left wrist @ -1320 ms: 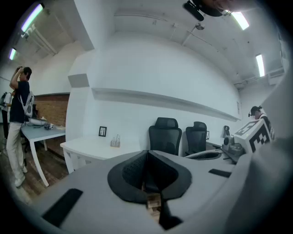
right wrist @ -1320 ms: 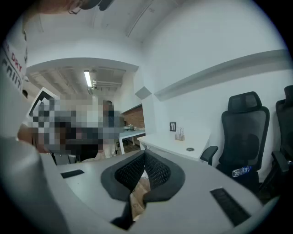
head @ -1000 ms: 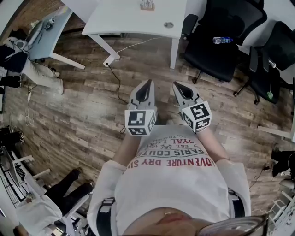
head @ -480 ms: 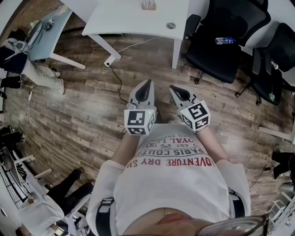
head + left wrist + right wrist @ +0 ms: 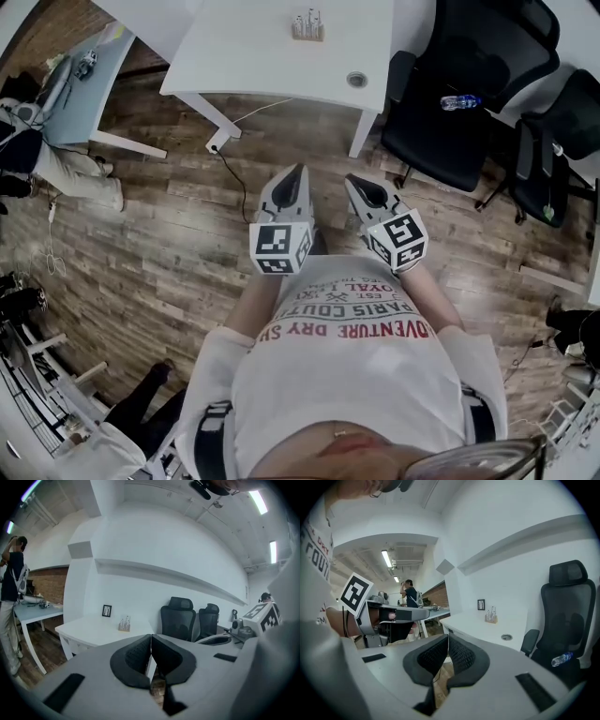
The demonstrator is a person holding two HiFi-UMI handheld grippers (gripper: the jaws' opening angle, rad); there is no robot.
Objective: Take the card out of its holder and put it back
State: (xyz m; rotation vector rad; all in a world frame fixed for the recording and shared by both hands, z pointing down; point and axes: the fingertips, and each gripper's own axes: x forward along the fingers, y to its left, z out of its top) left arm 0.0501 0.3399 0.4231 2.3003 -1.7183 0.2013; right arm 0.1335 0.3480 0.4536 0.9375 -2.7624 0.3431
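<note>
- Compared with a second ago, the head view has tilted forward: the white desk (image 5: 272, 47) and the card holder (image 5: 307, 26) standing on it sit further into the picture, while the left gripper (image 5: 299, 172) and right gripper (image 5: 355, 181) keep much the same station, side by side in front of the person's chest
- Writing: the person's T-shirt (image 5: 347, 375) carries print that reads upside down from the head view; "PARIS" in dark letters and "VENTURE DRY" in red are legible, the rest cut off or folded
- Left gripper: jaws clenched, pads meeting along their length in the left gripper view, nothing between them, touching nothing
- Right gripper: jaws likewise pressed together and empty, held over the wood floor (image 5: 169, 234)
- Card holder: well ahead of both sets of jaw tips, on the far part of the desk; a little left of the left gripper's jaw line and right of the right gripper's jaw line; contents too small to tell
- Picture frame (image 5: 107, 611): upright on the desk, beyond the holder and left of it as seen from the left gripper
- Black office chair (image 5: 450, 84): ahead and to the right of the right gripper, with a bottle (image 5: 459, 102) lying on its seat
</note>
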